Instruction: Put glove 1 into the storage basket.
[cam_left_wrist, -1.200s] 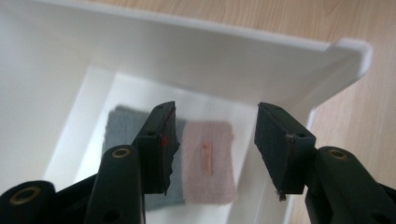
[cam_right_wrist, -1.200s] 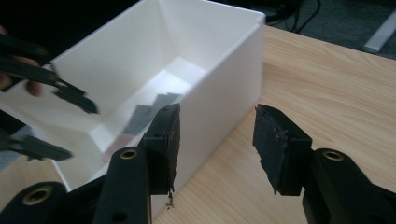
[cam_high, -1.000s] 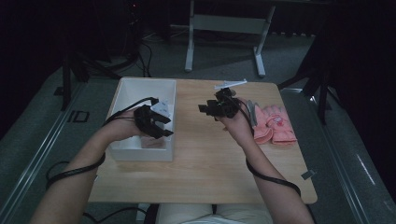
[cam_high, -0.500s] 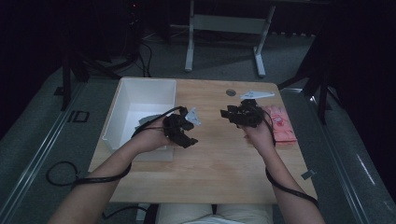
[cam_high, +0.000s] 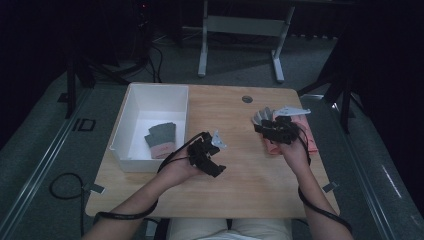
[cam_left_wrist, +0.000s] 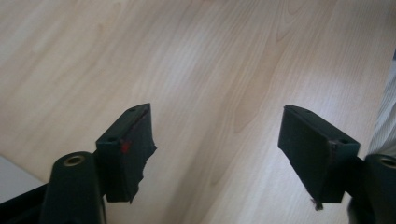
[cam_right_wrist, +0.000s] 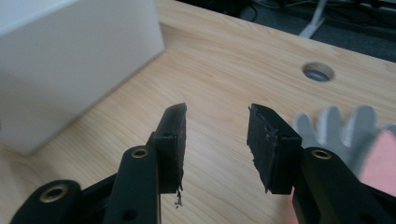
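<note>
Wooden table (cam_high: 250, 175) under two empty, parted hand-held grippers, left (cam_left_wrist: 217, 140) and right (cam_right_wrist: 215, 135); no readable writing.

White bin (cam_high: 131, 107) holds a grey-and-pink glove (cam_high: 161, 140); pink gloves (cam_high: 306, 134) lie on pale woodgrain table (cam_high: 240, 175).

Dim room — grey floor (cam_high: 380, 175) all round a pale wooden table (cam_high: 240, 185); beyond the table, a metal stand (cam_high: 240, 30) against blackness.
</note>
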